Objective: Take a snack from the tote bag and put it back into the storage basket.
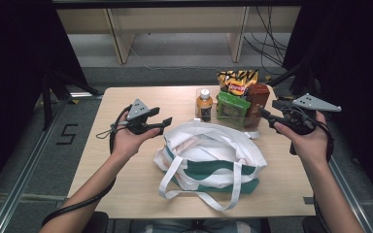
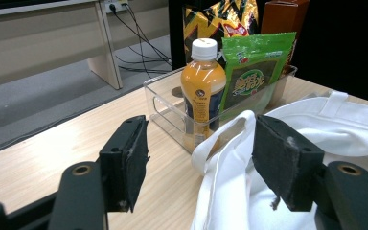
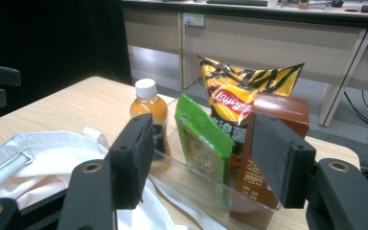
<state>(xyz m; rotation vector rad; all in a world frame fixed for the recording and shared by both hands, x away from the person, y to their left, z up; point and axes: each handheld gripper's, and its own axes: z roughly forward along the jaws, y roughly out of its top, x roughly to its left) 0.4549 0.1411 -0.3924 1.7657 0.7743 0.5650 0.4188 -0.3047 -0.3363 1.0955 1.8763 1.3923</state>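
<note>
The person's forearms come in from the bottom of the high view, each hand holding a tool above the wooden bench (image 1: 126, 194). The left tool (image 1: 162, 124) hangs over the bench's left half, jaws spread with nothing between them, pointing toward the white and green tote bag (image 1: 209, 160), which lies slumped in the middle of the bench just beside that tool's tips. The right tool (image 1: 267, 119) hangs at the right side, jaws likewise spread and empty, aimed at a clear plastic bin (image 2: 165, 103) behind the bag. In the bin stand an orange juice bottle (image 2: 202, 91), a green snack packet (image 3: 202, 139), a brown carton (image 3: 273, 143) and a yellow chip bag (image 3: 242, 96), all upright.
</note>
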